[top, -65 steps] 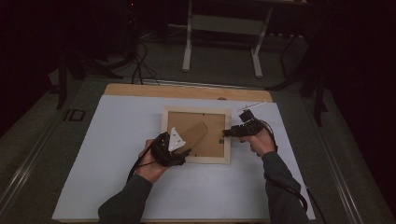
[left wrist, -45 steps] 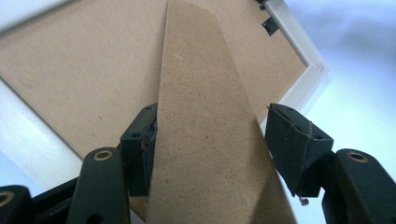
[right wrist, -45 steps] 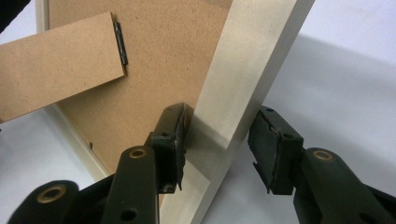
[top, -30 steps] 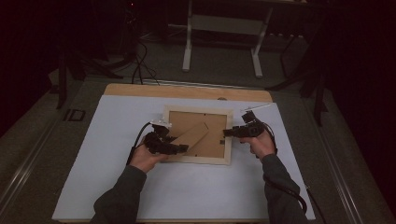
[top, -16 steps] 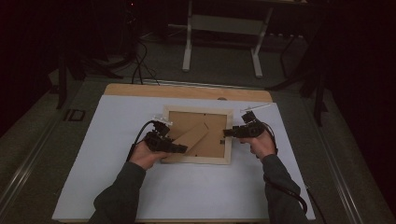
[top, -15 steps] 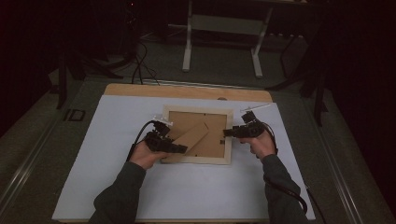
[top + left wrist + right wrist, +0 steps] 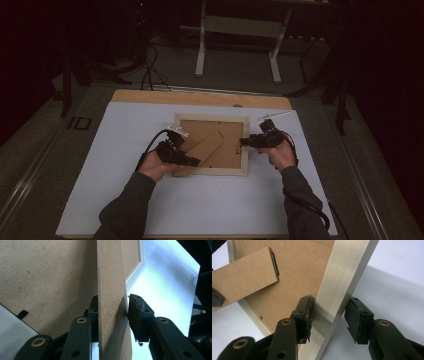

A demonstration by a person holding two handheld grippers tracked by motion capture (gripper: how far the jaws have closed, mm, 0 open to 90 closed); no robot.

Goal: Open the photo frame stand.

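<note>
The picture frame lies face down; its stand sits between the closing left hand-held gripper, while the right hand-held gripper straddles its rail, slack

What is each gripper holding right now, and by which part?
Left gripper has just been closing around the frame's easel stand. Right gripper straddles the picture frame right rail; whether clamped, cannot tell.

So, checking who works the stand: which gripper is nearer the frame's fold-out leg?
Left. The left gripper straddles the leg; the right gripper straddles the frame's rail.
</note>
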